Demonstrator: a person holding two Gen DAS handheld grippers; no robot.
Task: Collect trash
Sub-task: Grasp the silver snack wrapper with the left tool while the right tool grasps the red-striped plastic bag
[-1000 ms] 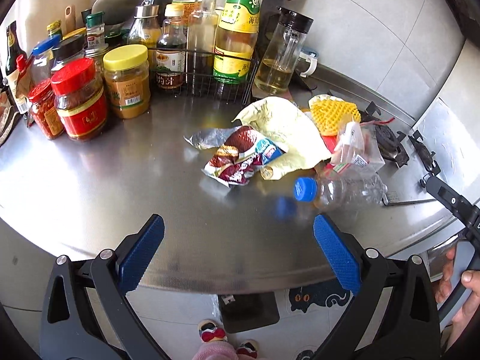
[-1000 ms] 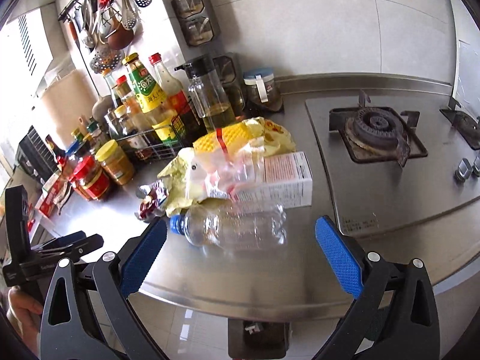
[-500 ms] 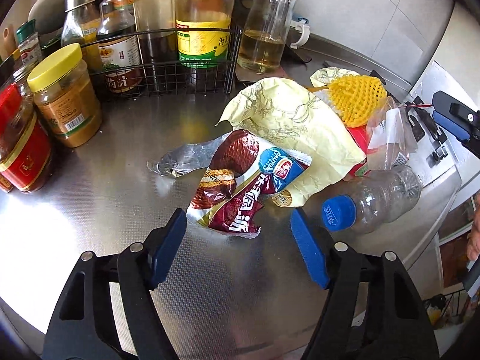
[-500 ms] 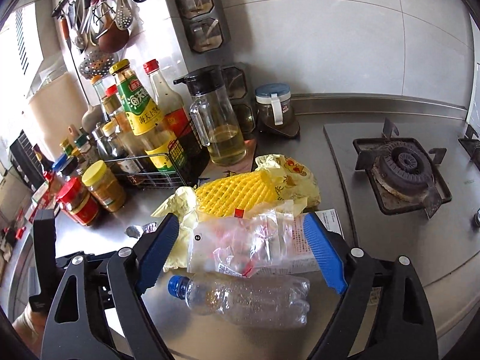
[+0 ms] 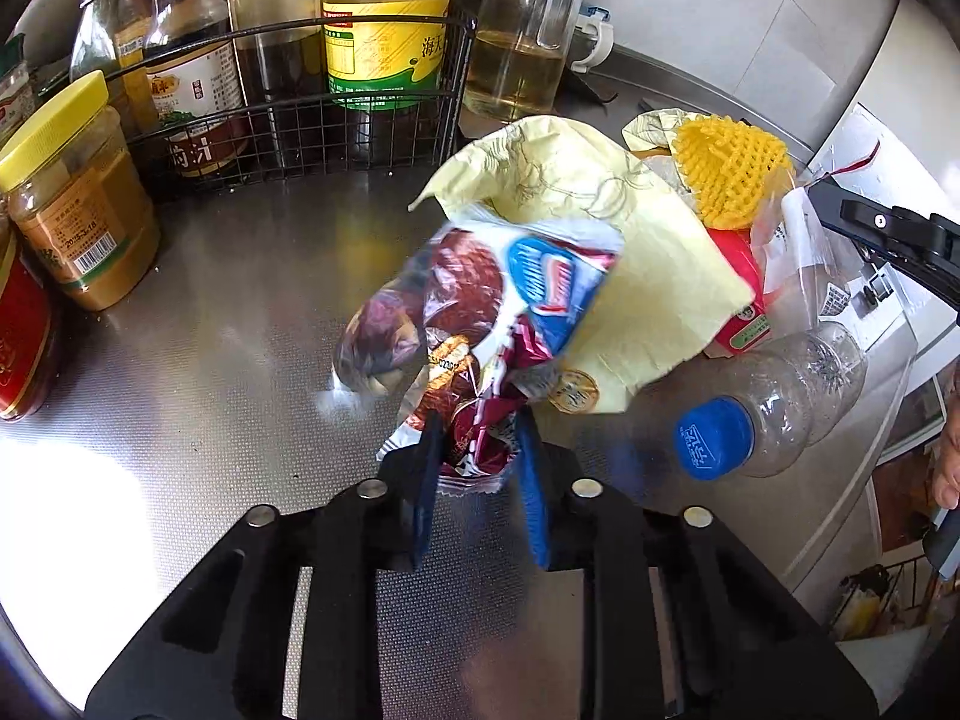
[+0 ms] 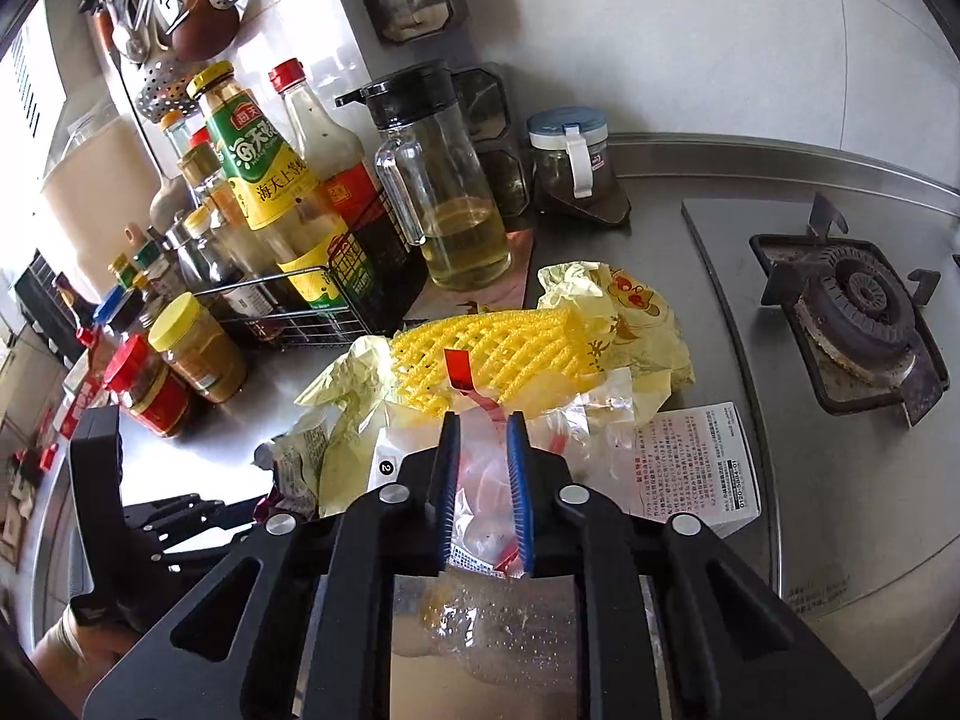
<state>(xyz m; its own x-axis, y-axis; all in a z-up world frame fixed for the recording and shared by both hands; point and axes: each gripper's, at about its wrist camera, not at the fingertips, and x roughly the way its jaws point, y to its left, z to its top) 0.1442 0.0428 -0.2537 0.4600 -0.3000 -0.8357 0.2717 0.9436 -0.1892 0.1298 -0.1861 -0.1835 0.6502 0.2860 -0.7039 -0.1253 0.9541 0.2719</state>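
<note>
My left gripper (image 5: 477, 450) is shut on a red and blue snack wrapper (image 5: 480, 312) and holds it lifted off the steel counter (image 5: 228, 324). Behind it lie a pale yellow paper wrapper (image 5: 630, 276), a yellow foam net (image 5: 729, 168) and an empty plastic bottle with a blue cap (image 5: 774, 402). My right gripper (image 6: 483, 468) is shut on a clear plastic bag with red print (image 6: 483, 492), on top of the trash pile. The yellow net (image 6: 498, 354), a white printed carton (image 6: 696, 462) and the bottle (image 6: 480, 618) are around it.
A wire rack of sauce bottles (image 5: 336, 108), a glass oil jug (image 6: 444, 204) and jars with yellow (image 5: 72, 204) and red lids (image 6: 144, 384) stand at the left and back. A gas burner (image 6: 852, 312) is on the right. The counter edge is close to me.
Both grippers moved forward into the pile and shut: the left on the snack wrapper, which is now lifted, the right on the clear plastic bag.
</note>
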